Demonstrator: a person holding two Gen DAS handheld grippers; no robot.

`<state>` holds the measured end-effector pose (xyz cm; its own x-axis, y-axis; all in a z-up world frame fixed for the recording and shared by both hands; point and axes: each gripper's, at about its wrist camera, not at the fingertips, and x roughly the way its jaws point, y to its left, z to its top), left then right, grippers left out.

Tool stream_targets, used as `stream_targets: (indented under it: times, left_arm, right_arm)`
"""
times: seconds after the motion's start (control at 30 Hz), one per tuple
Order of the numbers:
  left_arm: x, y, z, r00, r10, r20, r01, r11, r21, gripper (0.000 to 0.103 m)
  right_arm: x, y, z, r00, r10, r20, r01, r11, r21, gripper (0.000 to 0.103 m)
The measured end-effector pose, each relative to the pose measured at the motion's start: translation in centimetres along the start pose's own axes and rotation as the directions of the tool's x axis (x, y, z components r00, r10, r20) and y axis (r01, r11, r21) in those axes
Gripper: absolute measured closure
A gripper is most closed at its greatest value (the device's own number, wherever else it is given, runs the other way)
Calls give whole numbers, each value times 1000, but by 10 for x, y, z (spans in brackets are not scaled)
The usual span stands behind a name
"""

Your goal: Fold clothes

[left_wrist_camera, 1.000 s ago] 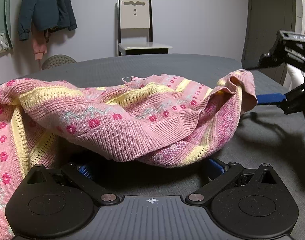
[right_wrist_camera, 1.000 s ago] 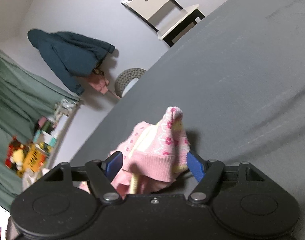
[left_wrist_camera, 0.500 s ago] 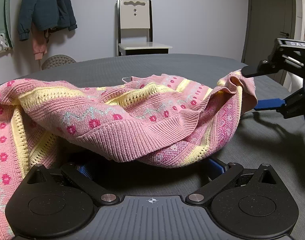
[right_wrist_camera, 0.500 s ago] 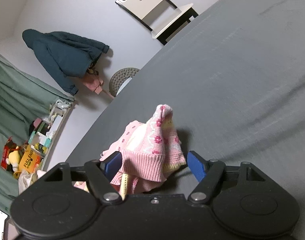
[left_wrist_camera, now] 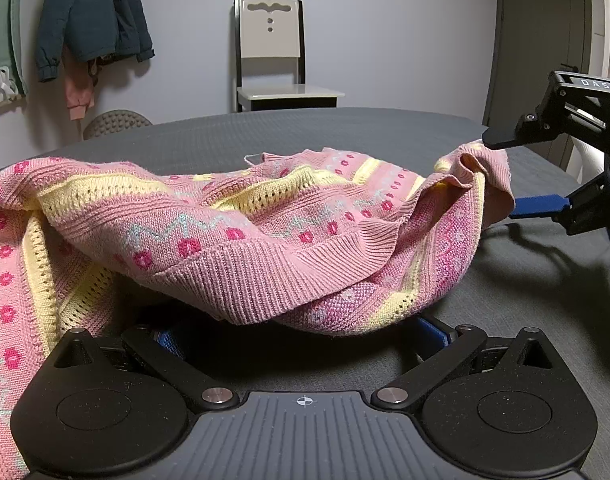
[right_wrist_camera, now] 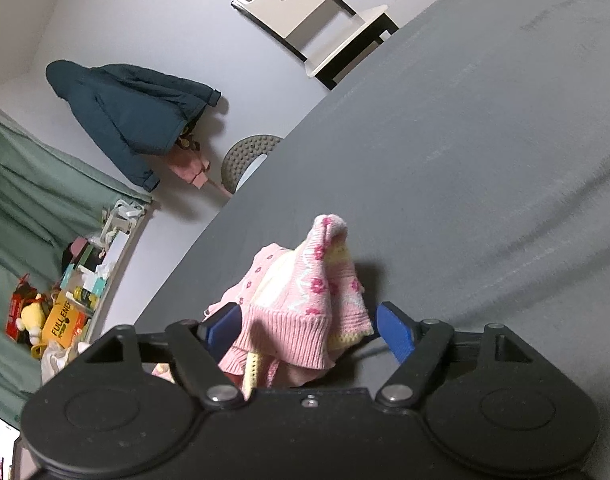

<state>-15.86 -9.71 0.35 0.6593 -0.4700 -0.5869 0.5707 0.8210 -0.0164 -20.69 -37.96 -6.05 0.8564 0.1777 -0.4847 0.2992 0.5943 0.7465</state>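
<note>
Pink-and-yellow patterned knit sweater (left_wrist_camera: 241, 236) heaped on grey worktop (left_wrist_camera: 305, 136), long axis running left to right. Left tool (left_wrist_camera: 301, 330) spread wide under the near ribbed hem, gripping nothing. Right tool (right_wrist_camera: 309, 326) also parted, straddling the raised right corner — nearer that end.

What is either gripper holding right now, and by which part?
Nothing is clamped. The right gripper stands open around a ribbed edge of the pink sweater; the left gripper is open too, with the sweater draped over it.

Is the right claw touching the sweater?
Cannot tell. In the right wrist view the sweater bunches between the right claw's open fingers; no contact shows plainly.
</note>
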Motion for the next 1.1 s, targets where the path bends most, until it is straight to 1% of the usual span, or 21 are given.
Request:
stream_targets:
  times: [0.13,0.2,0.3,0.43,0.5,0.57,0.6,0.7,0.73,0.8,0.83,0.9,0.93,0.97,1.0,1.07,1.1]
  left_arm:
    - [-1,2,1,1000,-2,-1,2,1000,1,0]
    - [-1,2,2,1000,-2,-1,2,1000,1,0]
    - [-1,3,3,1000,-4,-2,4,1000,0,0]
    - [-2,3,2,1000,-3,-1,3,1000,3,0]
    - [-2,3,3,1000,-2,-3,2,1000,5,0]
    - [-1,5,3,1000,-9,-8,9,1000,-10,0]
    - [-2,4,4,1000,-8,-9,8,1000,-11,0]
    - [-15,0,4,1000,8,-9,-8,999,33,0]
    - [-23,-2,3,1000,18,2,-18,998,59,0]
    - [-47,-8,3,998,40,45,-46,988,147,0]
    - [-61,-10,4,997,61,54,-71,977,201,0]
    - [-88,-11,11,991,97,88,-117,958,263,0]
    - [-101,-8,16,990,100,101,-124,953,276,0]
    - [-111,-4,20,989,113,98,-136,951,278,0]
    - [-115,1,25,986,150,77,-166,946,277,0]
    - [-116,12,31,977,214,23,-211,936,283,1]
    - [-115,19,33,971,237,7,-229,931,285,5]
  right_arm:
    - [-7,-6,1,1000,6,24,-7,999,43,29]
    - [-10,-9,3,999,21,37,-24,997,76,29]
    - [-10,-8,6,998,43,46,-46,997,69,28]
    - [-5,4,5,999,28,37,-27,999,-18,28]
    - [-9,11,4,998,35,43,-32,997,-66,28]
    - [-15,17,5,997,37,69,-28,993,-118,28]
    - [-20,20,7,996,27,89,-13,989,-150,28]
    - [-32,30,10,990,3,143,32,971,-238,30]
    - [-34,32,10,990,3,140,35,964,-263,34]
    - [-36,38,9,993,4,118,33,951,-309,39]
    - [-35,41,8,996,6,91,25,942,-334,40]
    - [-29,47,3,1000,-1,26,11,929,-369,41]
    - [-24,49,0,1000,-10,-11,5,925,-381,44]
    - [-20,52,-2,999,-19,-44,0,920,-392,47]
    - [-16,54,-5,998,-33,-54,9,919,-394,48]
    - [-11,50,-2,997,-36,-69,10,937,-350,52]
    - [-8,47,-1,996,-38,-76,11,945,-327,54]
